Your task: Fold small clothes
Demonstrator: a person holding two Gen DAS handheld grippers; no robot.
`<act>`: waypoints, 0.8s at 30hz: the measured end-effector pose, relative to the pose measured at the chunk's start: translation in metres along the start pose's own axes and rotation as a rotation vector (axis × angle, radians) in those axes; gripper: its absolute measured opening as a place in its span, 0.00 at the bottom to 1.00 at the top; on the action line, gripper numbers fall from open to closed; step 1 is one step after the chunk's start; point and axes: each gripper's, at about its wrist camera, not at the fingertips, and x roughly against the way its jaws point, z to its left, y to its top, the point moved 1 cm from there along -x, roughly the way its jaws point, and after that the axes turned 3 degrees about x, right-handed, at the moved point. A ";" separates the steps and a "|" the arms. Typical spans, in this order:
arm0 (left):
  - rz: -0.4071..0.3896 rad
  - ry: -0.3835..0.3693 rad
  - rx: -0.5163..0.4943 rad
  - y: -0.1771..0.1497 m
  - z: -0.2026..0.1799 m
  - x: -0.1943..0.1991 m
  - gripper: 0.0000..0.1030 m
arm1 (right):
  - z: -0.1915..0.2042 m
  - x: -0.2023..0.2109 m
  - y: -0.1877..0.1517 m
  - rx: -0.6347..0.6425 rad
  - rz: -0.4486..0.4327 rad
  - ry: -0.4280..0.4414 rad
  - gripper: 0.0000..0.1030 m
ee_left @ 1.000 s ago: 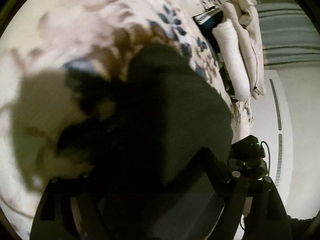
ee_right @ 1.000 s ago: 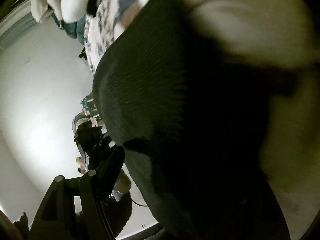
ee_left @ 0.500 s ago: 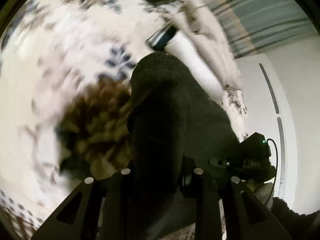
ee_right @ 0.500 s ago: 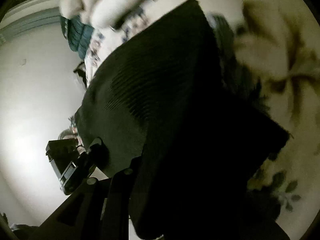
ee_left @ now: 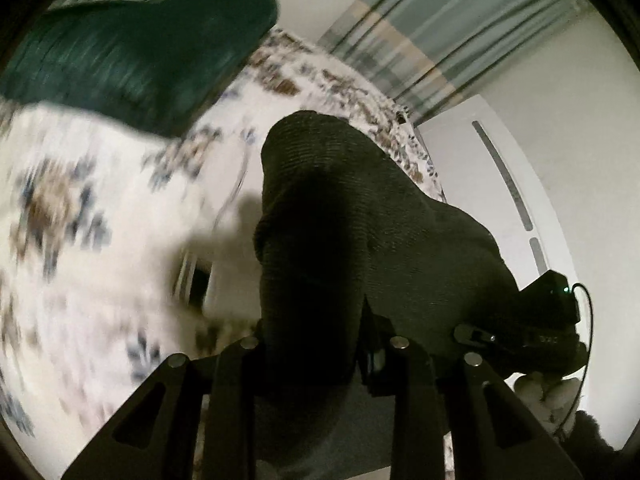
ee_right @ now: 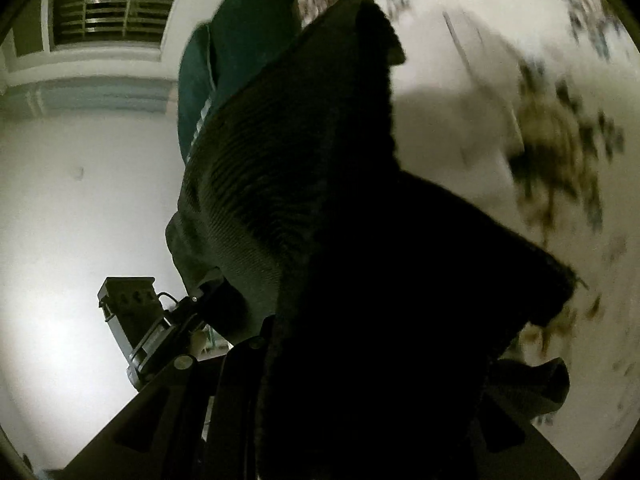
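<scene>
A dark ribbed knit garment [ee_left: 340,208] hangs between both grippers above a floral bedspread [ee_left: 92,216]. My left gripper [ee_left: 316,344] is shut on one edge of the garment, which drapes up over the fingers. My right gripper [ee_right: 352,360] is shut on the other edge of the same garment [ee_right: 280,152]; the cloth covers most of that view and hides the fingertips. The right gripper's body shows in the left wrist view [ee_left: 548,320], and the left gripper's body in the right wrist view [ee_right: 132,312].
A dark green folded cloth [ee_left: 132,44] lies on the bed at the far side; it also shows in the right wrist view [ee_right: 232,52]. A striped curtain [ee_left: 452,28] and white wall [ee_left: 560,152] stand beyond the bed edge. A window [ee_right: 112,8] is high on the wall.
Both grippers have lifted and swung the dark garment further along the bed. The white clothes and dark device have left view and the green cloth has come in. The left gripper closed on the cloth.
</scene>
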 end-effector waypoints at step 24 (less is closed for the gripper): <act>0.035 0.370 -0.127 0.117 0.017 -0.136 0.93 | -0.034 -0.108 0.196 0.101 -0.029 -0.627 0.74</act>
